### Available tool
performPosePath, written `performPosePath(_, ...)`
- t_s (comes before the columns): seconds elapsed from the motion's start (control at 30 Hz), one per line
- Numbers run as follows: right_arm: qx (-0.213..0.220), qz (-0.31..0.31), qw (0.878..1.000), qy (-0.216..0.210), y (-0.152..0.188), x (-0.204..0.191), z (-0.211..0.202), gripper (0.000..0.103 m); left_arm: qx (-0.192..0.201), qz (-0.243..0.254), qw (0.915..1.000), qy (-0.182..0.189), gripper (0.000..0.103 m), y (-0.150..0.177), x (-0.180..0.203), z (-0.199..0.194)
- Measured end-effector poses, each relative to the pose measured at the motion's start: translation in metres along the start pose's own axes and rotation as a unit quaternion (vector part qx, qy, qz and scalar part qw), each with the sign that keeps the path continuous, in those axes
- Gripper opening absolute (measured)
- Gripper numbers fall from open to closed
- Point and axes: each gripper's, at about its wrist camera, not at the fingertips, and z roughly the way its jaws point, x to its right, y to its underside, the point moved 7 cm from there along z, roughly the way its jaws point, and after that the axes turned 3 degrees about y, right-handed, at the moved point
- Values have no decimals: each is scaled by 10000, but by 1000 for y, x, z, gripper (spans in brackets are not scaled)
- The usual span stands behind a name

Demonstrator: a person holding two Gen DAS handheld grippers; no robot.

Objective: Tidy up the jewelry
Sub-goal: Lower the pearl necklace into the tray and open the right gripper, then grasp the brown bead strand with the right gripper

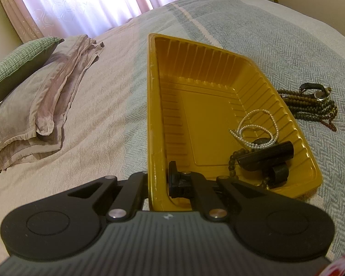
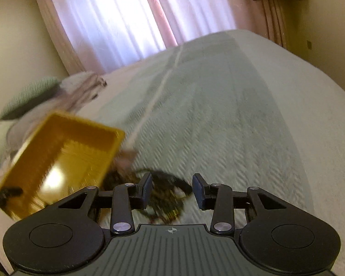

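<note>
A bedroom in somebody's home: a wide bed [image 1: 253, 34] fills the room, spread with a pale herringbone cover, with a mauve pillow [image 1: 34, 115] and a green checked cushion [image 1: 20, 66] at one end. Pink sheer curtains [image 1: 92, 2] glow with daylight behind it, hung against plain cream walls [image 2: 13, 46].
</note>
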Motion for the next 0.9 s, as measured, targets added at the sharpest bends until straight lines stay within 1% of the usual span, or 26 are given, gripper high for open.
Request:
performPosePath(0.23,-307,-474,9984,54,35,-12,20,39,-12,17,10000,-13,2,0,0,0)
performPosePath(0.33,-405,-739,9963,179,46,-18,35,39,-8,2,10000,-15,2,0,0,0)
performPosePath(0.47,-447,-1024,9928,423,55,-20,54,39,-11,-4,10000,-12,2,0,0,-1)
performPosePath(0.63,-418,-1337,9884,584,63,-25,65,38,-12,10,10000,-11,2,1,1,-1)
performPosePath(0.67,-403,-1389,9875,621,63,-26,65,36,-11,11,10000,-12,2,1,1,-1)
performPosePath(0.7,-385,-1436,9866,666,64,-26,65,30,-12,12,10000,-13,2,1,0,-1)
performPosePath(0.73,-375,-1473,9857,723,65,-25,64,22,-11,13,10000,-13,2,1,0,-1)
performPosePath(0.8,-373,-1510,9849,759,65,-25,64,16,-11,9,10000,-12,2,0,0,-1)
performPosePath(0.9,-336,-1538,9845,778,65,-24,59,16,-11,9,10000,-10,2,0,0,-1)
